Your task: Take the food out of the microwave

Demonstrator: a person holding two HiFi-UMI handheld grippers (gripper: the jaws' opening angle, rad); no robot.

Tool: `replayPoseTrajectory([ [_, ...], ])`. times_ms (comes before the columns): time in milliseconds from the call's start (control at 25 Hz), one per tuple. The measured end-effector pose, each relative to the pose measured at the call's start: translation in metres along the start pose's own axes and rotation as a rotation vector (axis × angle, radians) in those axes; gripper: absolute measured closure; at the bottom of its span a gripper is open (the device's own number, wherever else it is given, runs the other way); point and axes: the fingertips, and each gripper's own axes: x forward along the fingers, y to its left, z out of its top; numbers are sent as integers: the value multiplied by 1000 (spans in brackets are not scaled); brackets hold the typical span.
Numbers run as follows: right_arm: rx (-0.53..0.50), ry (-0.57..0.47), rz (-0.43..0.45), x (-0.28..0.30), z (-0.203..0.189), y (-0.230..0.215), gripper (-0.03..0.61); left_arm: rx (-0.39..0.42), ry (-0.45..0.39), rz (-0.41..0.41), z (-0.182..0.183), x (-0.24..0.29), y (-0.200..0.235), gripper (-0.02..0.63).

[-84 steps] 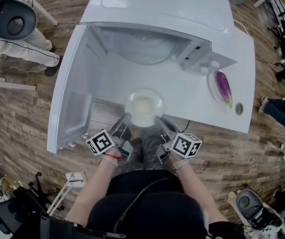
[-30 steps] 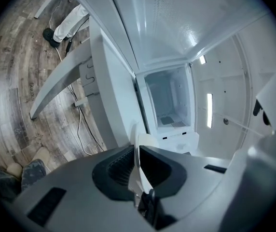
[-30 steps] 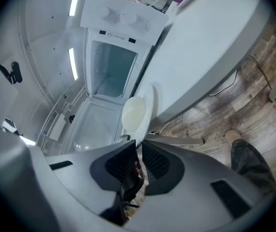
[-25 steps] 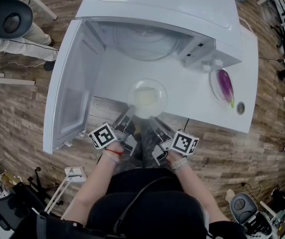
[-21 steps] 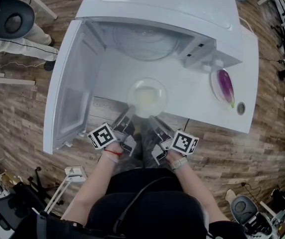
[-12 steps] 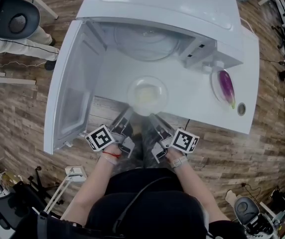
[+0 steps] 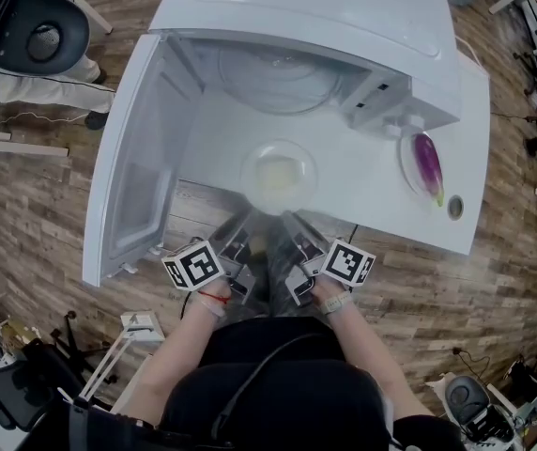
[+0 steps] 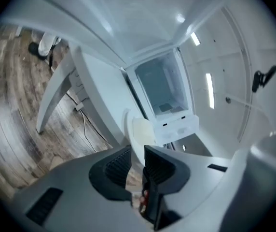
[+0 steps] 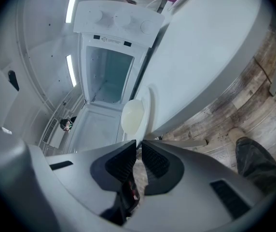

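Wood-plank floor surrounds a white table. Nearest, at 6 o'clock, both grippers meet the near rim of a glass dish of pale food. The dish stands on the table close to its front edge, outside the microwave.

The left gripper has just been opening its jaws; they stand apart with the rim between them, unpressed. The right gripper pinches the rim.

This looks like the letting-go step. It would go best by spreading the right jaws fully, then drawing both grippers straight back toward 6 o'clock without nudging the dish. The microwave door hangs open at 10 o'clock, and the cavity lies at 12.
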Motion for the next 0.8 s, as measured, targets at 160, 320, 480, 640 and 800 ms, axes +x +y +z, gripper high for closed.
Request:
replayPoseTrajectory([
  [160,-8,-12,-12,-4,2,0,528,200,30,28,0,-4,-12,532],
  [320,-8,-15,10,-8,0,3,528,237,13,6,5,-6,-21,597],
  [480,-26,-19,-2,-16,-1,-1,526,267,12,-28,6,-6,-31,604],
  [640,-54,-37,-10,-26,1,-1,528,332,20,-53,5,-7,-41,604],
  [800,-157,-27,9,-31,2,11,531,378,26,-67,1,-9,-49,604],
])
